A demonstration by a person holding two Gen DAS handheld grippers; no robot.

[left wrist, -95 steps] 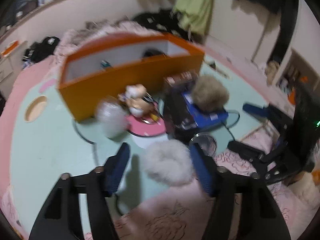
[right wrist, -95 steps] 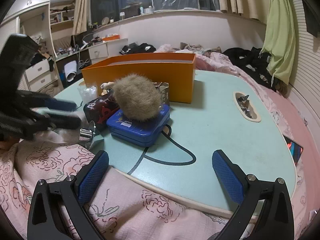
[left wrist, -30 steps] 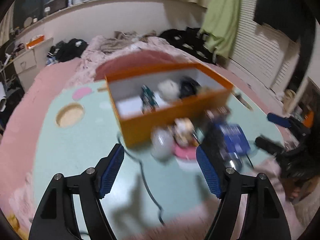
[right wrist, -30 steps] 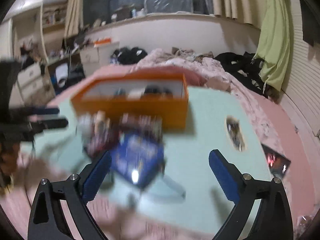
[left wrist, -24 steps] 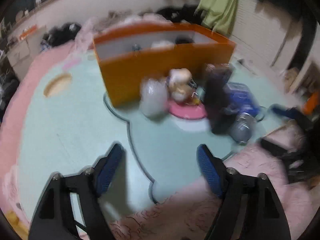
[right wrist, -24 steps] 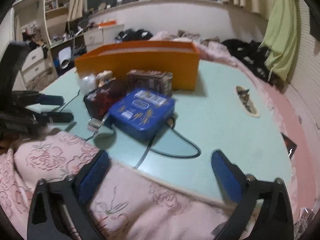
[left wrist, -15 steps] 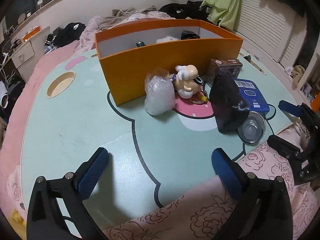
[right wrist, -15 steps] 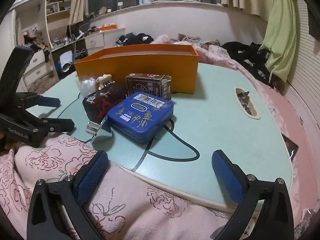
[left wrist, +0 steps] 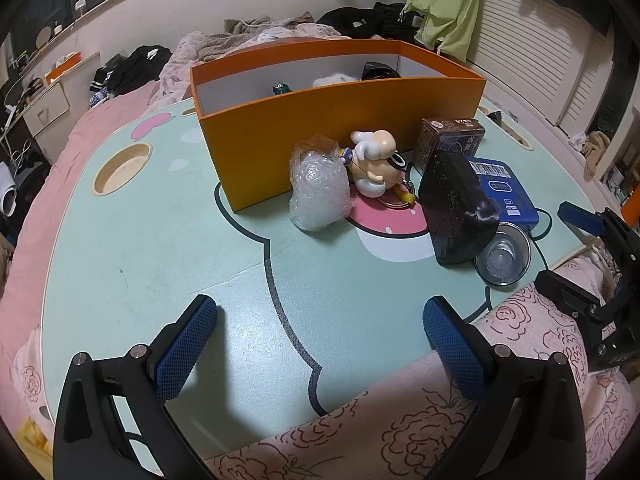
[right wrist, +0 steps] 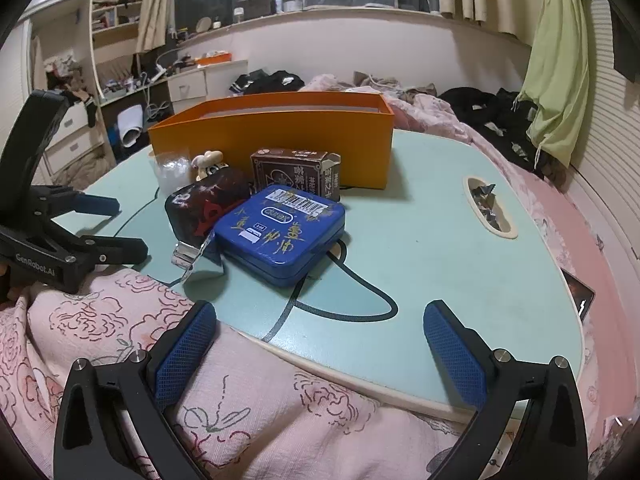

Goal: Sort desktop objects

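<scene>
1. The left gripper [left wrist: 320, 320] hangs over the near edge of a pale green desk [left wrist: 160, 248], its jaws spread wide with nothing between the blue pads.
2. The right gripper [right wrist: 320, 320] is likewise wide open and empty, poised above a pink flowered blanket [right wrist: 120, 320] that laps the desk's front edge.
3. An orange box [left wrist: 320, 128] stands toward the back of the desk, well apart from both grippers; a white fluffy thing and a few dark items show inside it, too small to tell.
4. In front of the box, a wad of bubble wrap [left wrist: 320, 192] sits just beside a small cartoon figure [left wrist: 374, 164], straight ahead of the left gripper and well beyond its fingertips.
5. To the right of these in the left wrist view, a dark pouch [left wrist: 456, 212] leans against a blue tin [right wrist: 280, 232], with a brown carton [right wrist: 296, 174] behind them, close to the orange box.
6. A small glass [left wrist: 502, 258] rests at the pouch's near side, close to the desk edge.
7. The blue tin lies ahead of the right gripper and somewhat to its left, apart from the fingertips.
8. Each gripper appears at the edge of the other's view, both near the desk's front edge.
</scene>
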